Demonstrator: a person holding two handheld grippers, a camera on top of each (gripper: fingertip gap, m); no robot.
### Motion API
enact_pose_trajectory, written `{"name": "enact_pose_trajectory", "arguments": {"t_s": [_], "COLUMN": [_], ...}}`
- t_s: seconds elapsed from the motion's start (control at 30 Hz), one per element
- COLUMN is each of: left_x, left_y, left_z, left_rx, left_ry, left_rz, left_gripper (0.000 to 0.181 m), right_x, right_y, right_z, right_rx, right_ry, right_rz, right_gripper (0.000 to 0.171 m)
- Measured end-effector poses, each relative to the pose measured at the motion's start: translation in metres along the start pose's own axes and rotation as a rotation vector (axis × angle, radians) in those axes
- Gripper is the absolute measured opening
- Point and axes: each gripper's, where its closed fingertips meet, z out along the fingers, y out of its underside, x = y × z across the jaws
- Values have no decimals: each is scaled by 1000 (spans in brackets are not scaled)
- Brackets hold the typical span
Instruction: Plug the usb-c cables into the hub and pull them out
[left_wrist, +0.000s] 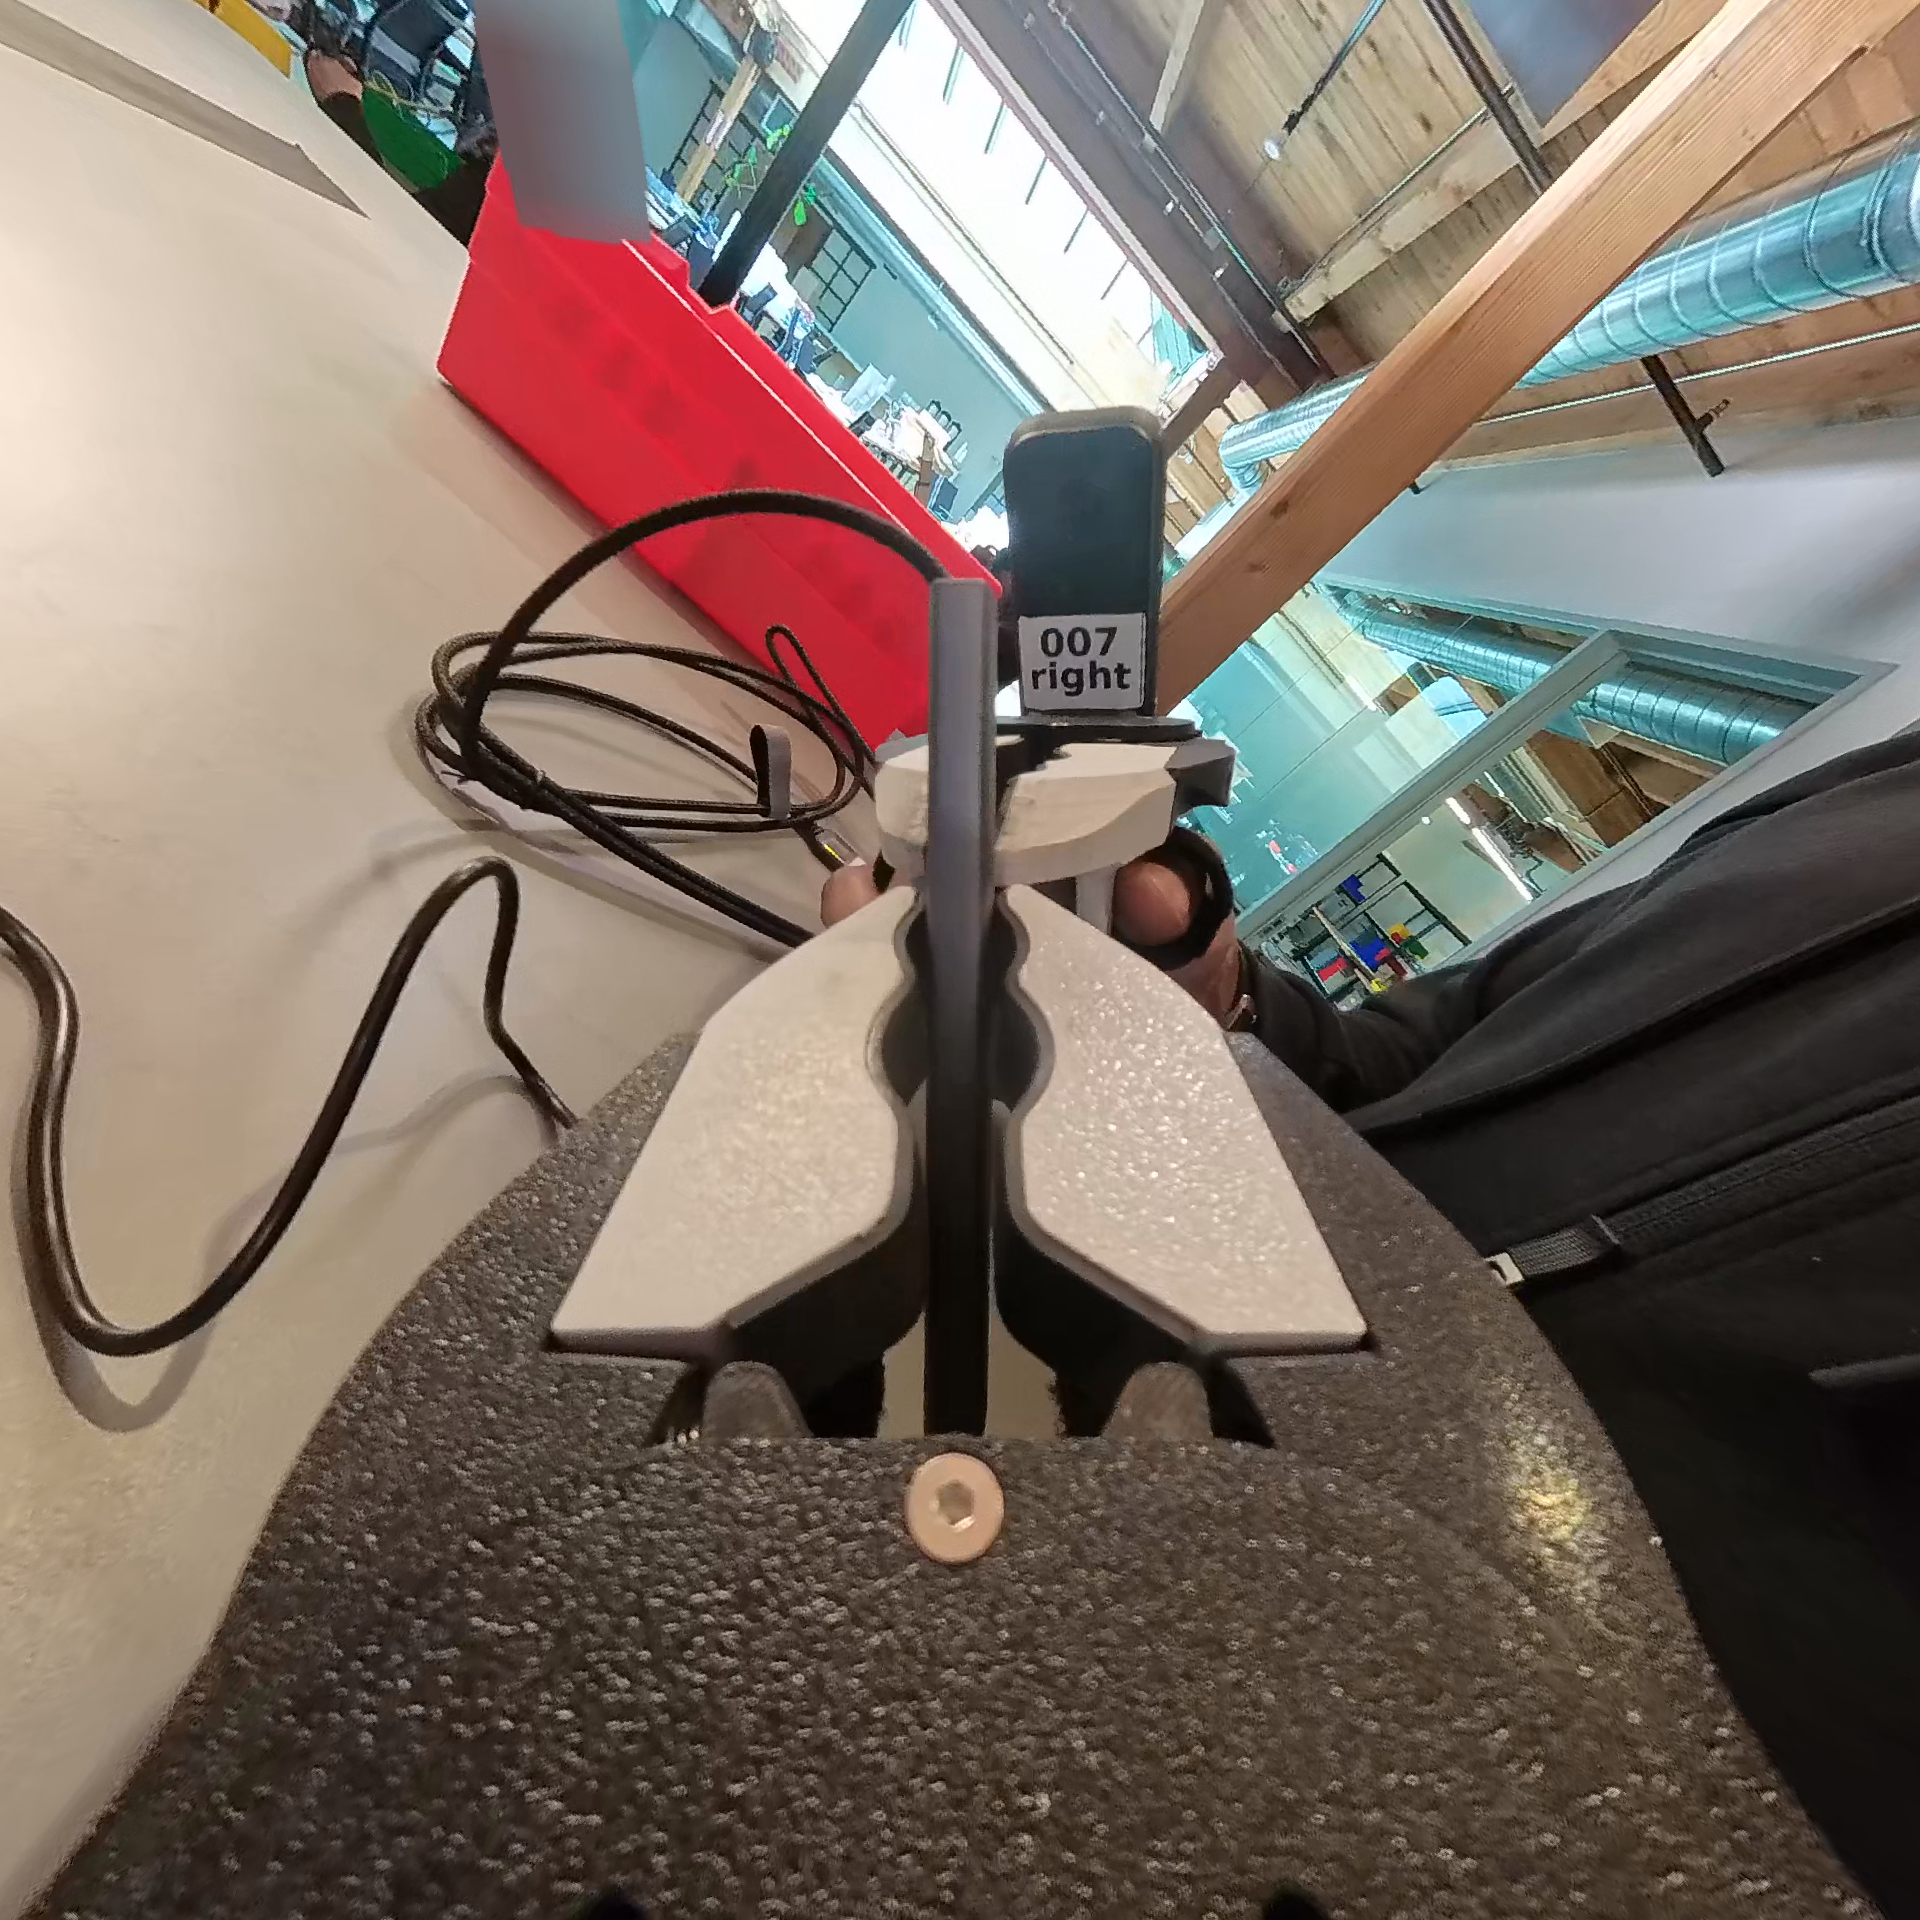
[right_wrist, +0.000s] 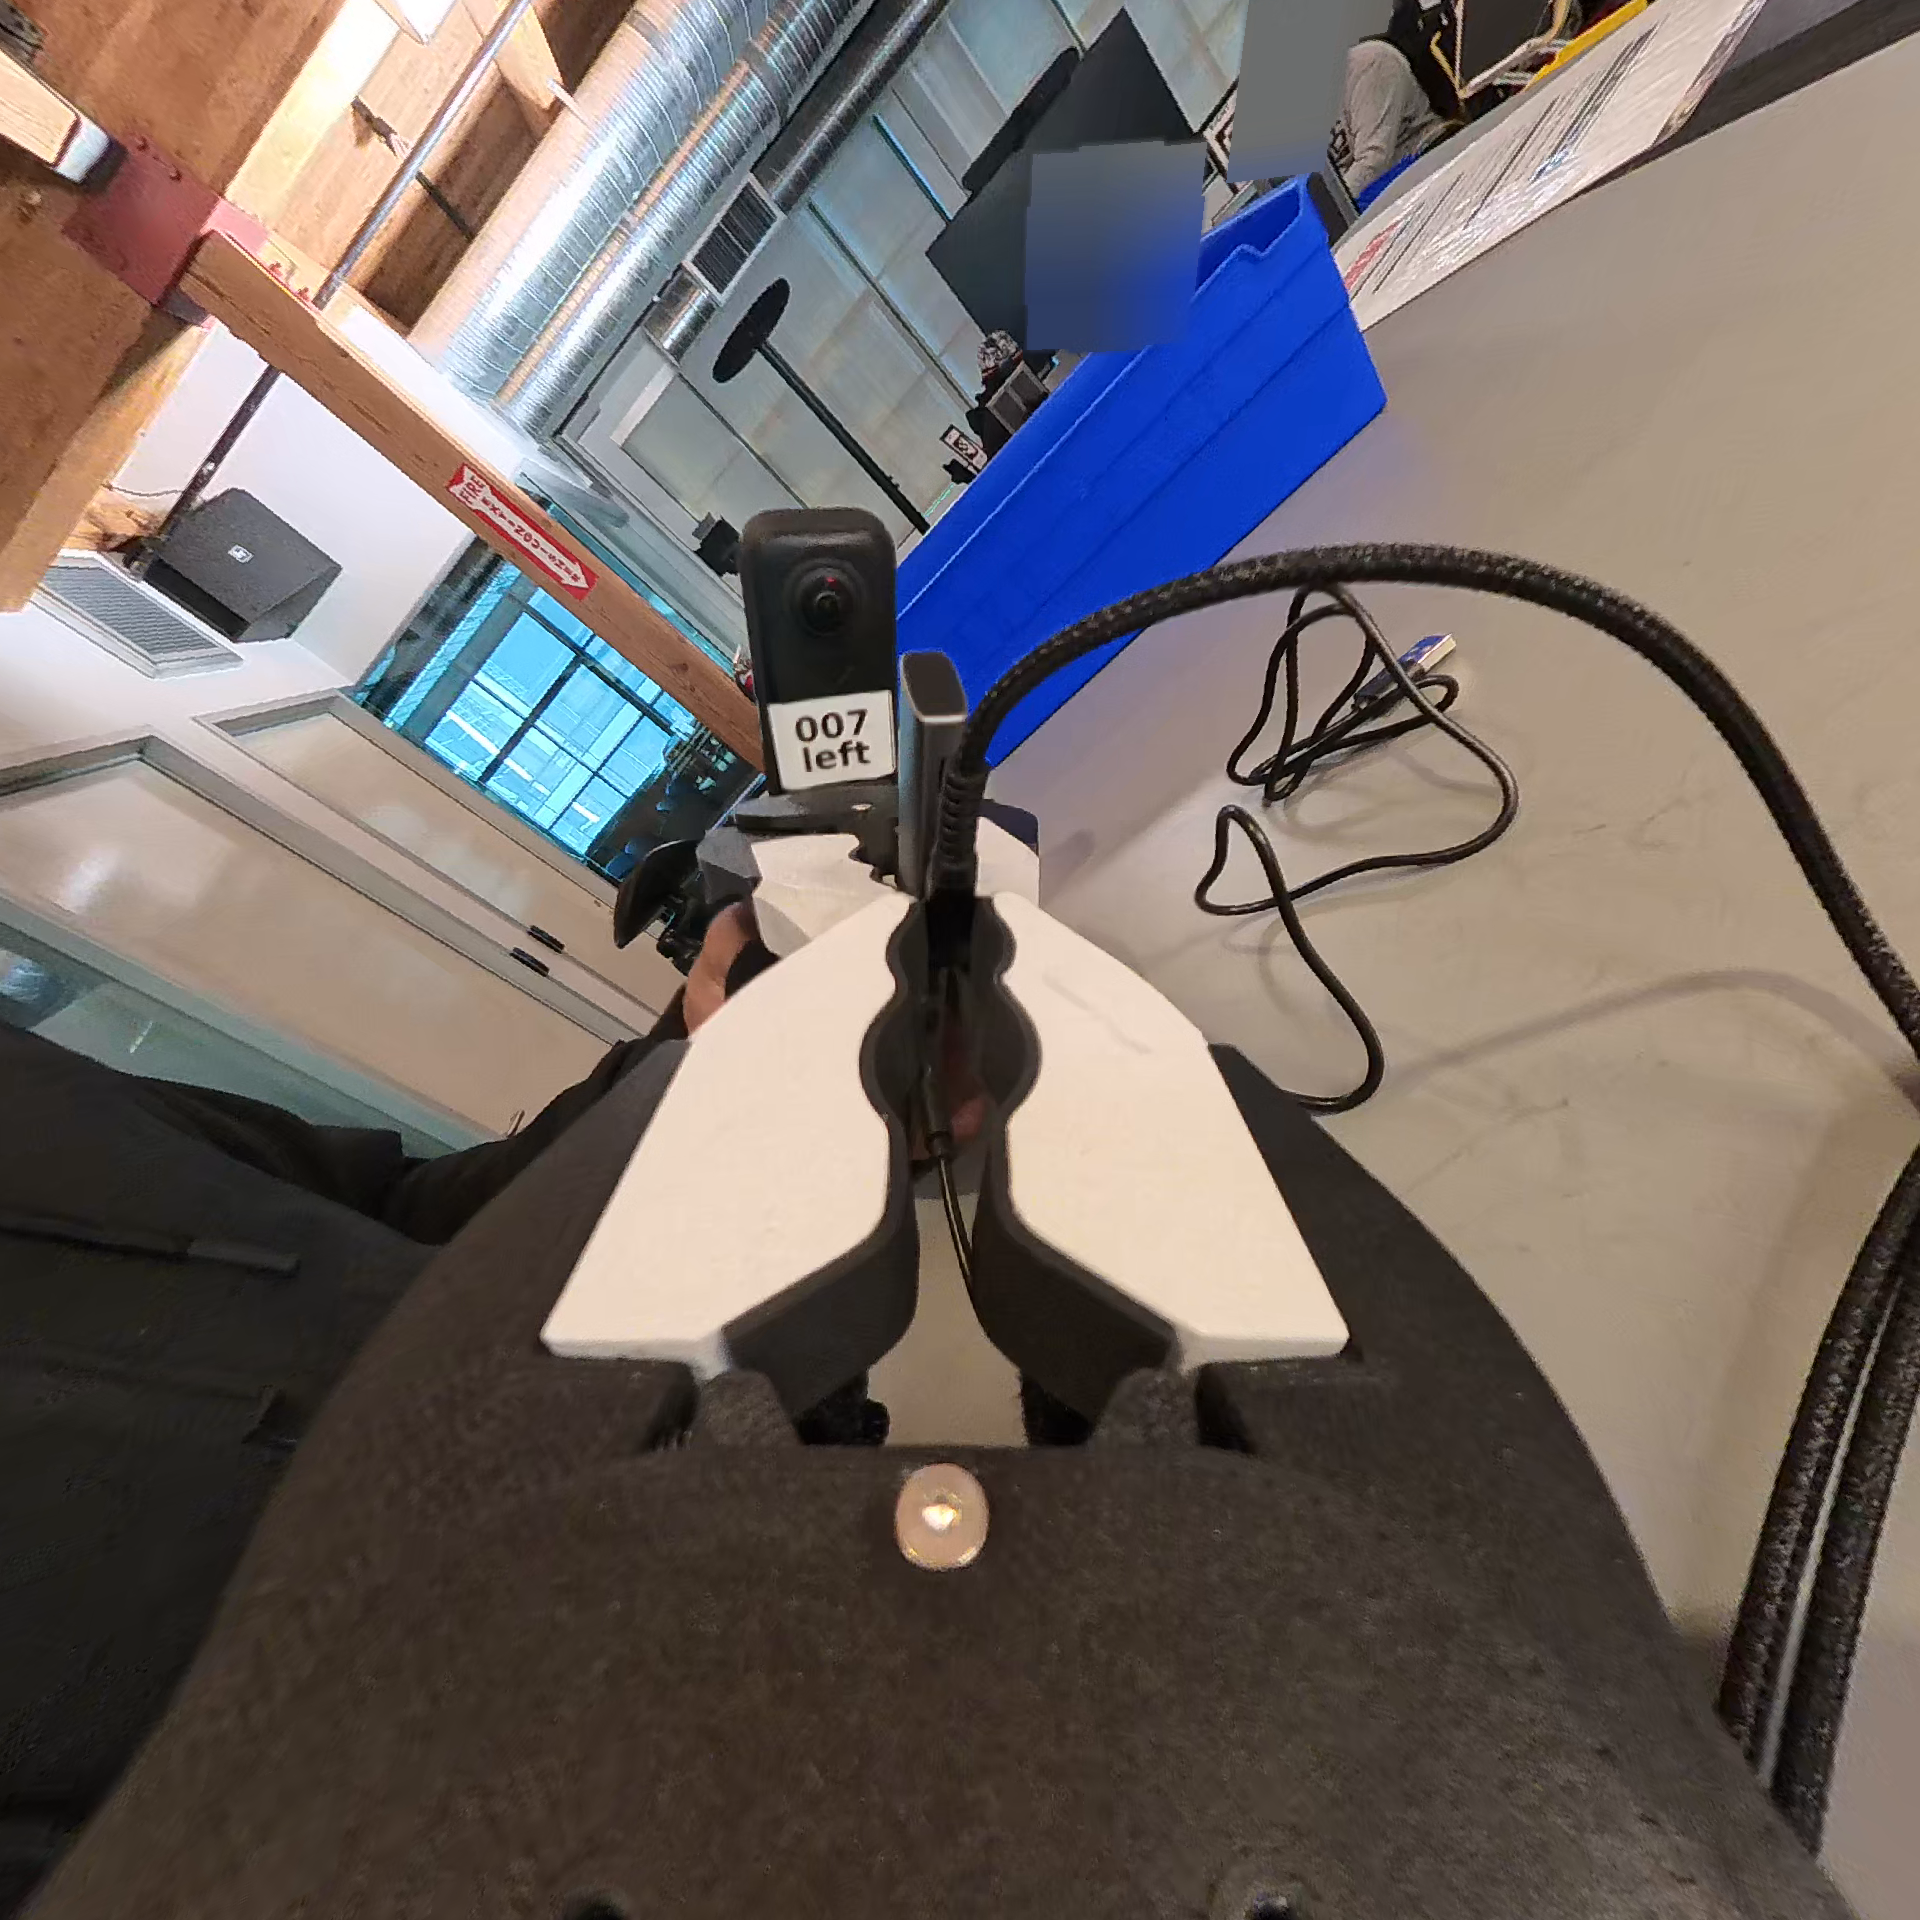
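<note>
Table w/ loose cable coils. Left gripper clamps the hub edge-on, long axis straight out along its fingers. Right gripper faces it, pinching a braided usb-c cable at the plug, touching the hub's side.

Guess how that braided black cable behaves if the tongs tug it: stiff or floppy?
Probably semi-stiff: the braided cable holds a smooth arch off the table. Likely light, since it hangs unsupported. Its loose coils would probably drag along.
</note>
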Motion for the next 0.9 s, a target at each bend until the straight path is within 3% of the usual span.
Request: {"name": "enact_pose_trajectory", "arguments": {"t_s": [0.53, 0.9], "left_x": [4, 9], "left_y": [4, 25], "left_z": [-3, -7], "left_rx": [-20, -156], "left_ry": [30, 6], "left_rz": [-20, 48], "left_gripper": [9, 10], "right_x": [-5, -12], "right_y": [5, 8], "right_z": [-3, 3], "right_rx": [133, 81], "right_ry": [1, -57], "right_rz": [78, 73], "right_gripper": [8, 11]}}
